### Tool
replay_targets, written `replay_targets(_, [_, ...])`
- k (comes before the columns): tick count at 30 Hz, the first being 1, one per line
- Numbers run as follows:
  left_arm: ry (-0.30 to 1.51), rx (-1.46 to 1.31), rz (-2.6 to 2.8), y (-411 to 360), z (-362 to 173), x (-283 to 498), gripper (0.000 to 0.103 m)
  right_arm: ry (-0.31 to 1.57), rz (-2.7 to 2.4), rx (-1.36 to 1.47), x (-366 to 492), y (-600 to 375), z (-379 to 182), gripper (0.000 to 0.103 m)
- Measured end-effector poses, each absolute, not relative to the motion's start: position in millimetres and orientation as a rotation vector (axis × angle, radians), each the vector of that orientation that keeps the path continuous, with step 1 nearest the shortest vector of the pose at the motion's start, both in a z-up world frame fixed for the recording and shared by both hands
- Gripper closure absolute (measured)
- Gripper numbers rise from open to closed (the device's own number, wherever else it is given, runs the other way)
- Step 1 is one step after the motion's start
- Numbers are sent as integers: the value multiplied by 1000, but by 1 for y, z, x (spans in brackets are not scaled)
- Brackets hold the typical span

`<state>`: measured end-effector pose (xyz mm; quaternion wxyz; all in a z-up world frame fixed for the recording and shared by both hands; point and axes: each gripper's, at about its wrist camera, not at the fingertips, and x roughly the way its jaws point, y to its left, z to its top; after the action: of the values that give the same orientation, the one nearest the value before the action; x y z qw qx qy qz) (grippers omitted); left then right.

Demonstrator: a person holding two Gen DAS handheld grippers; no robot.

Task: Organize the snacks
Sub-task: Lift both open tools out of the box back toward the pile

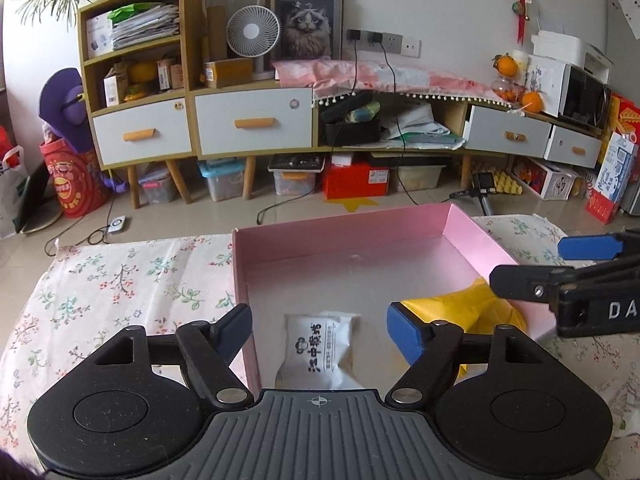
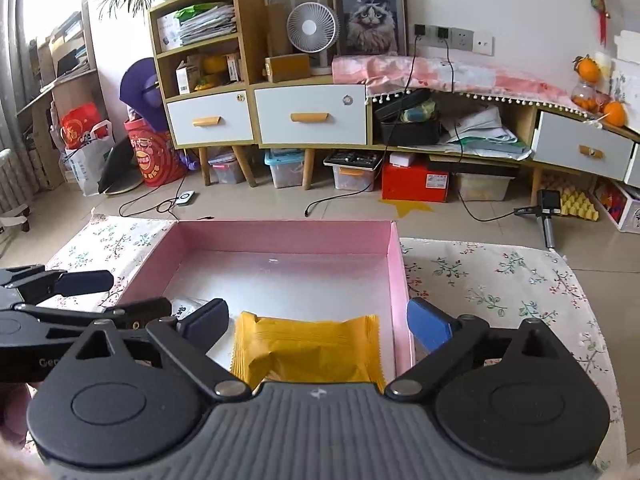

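Now both the left hand-held gripper (image 1: 320,330) and right hand-held gripper (image 2: 318,320) gape open above the pink box (image 2: 394,280), white snack (image 1: 318,350) and yellow snack (image 2: 308,350) lying inside.

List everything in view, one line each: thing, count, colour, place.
pink box: one, pink, open, on the cloth.
white snack packet: one, white with black print, in the box, near side.
yellow snack packet: one, yellow, in the box, beside the white one.
floral cloth: one, white with flowers, under the box.
cabinet: one, wood with white drawers, against the wall.
fan: one, white, on the cabinet.
cat picture: one, dark, behind the fan.
left gripper: open over the white packet.
right gripper: open over the yellow packet.
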<state>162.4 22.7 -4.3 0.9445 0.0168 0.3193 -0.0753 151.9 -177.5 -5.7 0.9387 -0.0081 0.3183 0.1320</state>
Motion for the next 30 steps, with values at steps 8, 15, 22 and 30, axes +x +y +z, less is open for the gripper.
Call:
replay_targets(8, [656,24,-162,21,8,140,18,642,258,-48,137,-181,7,4])
replay_targets(15, [655,-35,-184,25,21,113,8,623,215,-39,120,-186,11,1])
replay_targets(22, [702,-61,-198,28,23,85,3,621,205,-39,103,-184,16,0])
replay_targets(30, [684,-34,-188,37,15,53,1,625,208,-34,81,-192,6,0])
